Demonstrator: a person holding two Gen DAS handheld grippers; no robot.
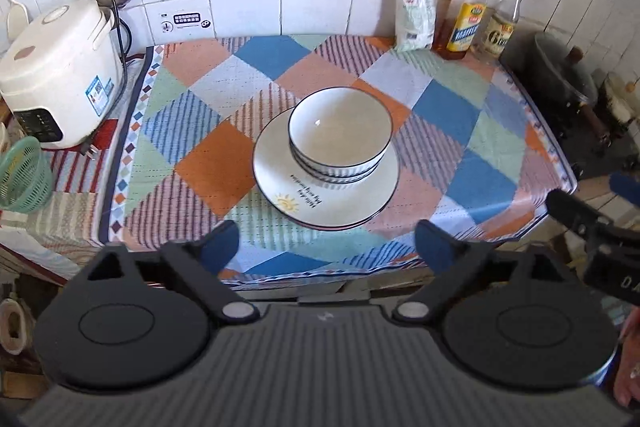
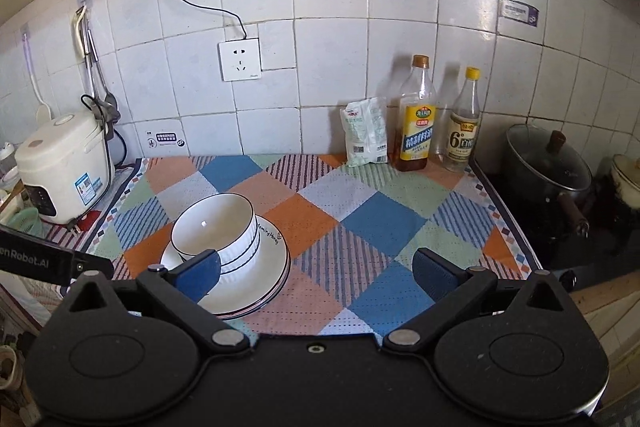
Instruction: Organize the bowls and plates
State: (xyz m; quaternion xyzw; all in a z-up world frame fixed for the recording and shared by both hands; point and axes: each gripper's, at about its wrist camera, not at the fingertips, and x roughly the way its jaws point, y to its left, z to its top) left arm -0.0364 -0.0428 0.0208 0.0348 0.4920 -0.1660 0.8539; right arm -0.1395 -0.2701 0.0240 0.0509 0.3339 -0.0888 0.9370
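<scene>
White bowls with dark rims sit nested on a stack of white plates in the middle of the checked cloth. The top plate bears a sun drawing and writing. My left gripper is open and empty, held back near the cloth's front edge, short of the stack. In the right wrist view the bowls and plates are at the left. My right gripper is open and empty, to the right of the stack; its left finger overlaps the plates' near side in the view.
A white rice cooker and a green basket stand at the left. A packet and two bottles stand by the tiled wall. A dark lidded pot sits on the stove at the right.
</scene>
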